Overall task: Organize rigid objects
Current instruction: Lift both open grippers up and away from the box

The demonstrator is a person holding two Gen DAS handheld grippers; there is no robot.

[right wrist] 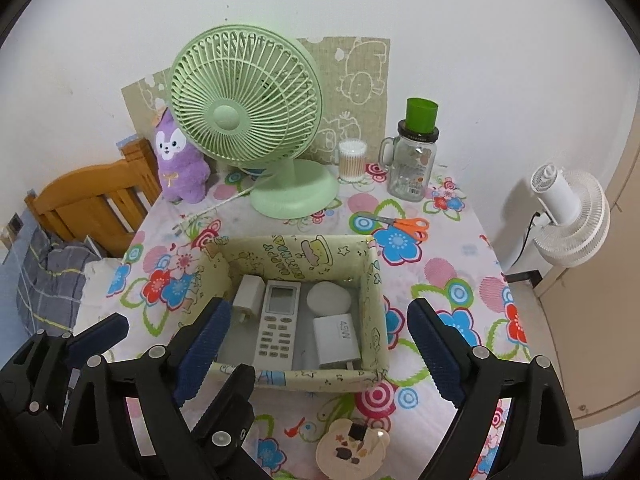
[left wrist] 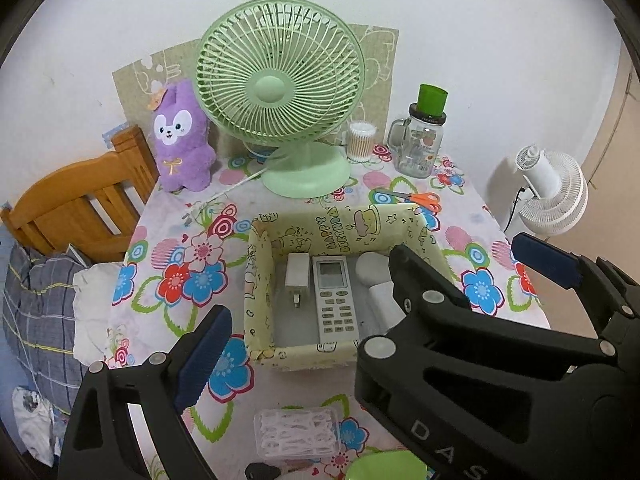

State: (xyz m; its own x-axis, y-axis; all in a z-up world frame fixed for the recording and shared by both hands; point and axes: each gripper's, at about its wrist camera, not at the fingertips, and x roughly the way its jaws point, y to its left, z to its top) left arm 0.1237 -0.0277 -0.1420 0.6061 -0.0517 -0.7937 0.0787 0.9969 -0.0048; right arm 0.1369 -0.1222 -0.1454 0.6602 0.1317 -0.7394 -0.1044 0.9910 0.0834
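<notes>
Box point(right wrist: 374, 312) on desk point(right wrist: 452, 280): we count 1 remote point(right wrist: 278, 322), 2 chargers, 1 white puck. Both hand-held grippers wide, empty: left point(left wrist: 400, 296), right point(right wrist: 316, 356). Only left cam shows floss-pick case point(left wrist: 296, 432); only right shows bear-shaped case point(right wrist: 352, 446).

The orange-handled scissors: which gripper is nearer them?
Right. The right gripper straddles the box just before the scissors; the left gripper is further left.
</notes>
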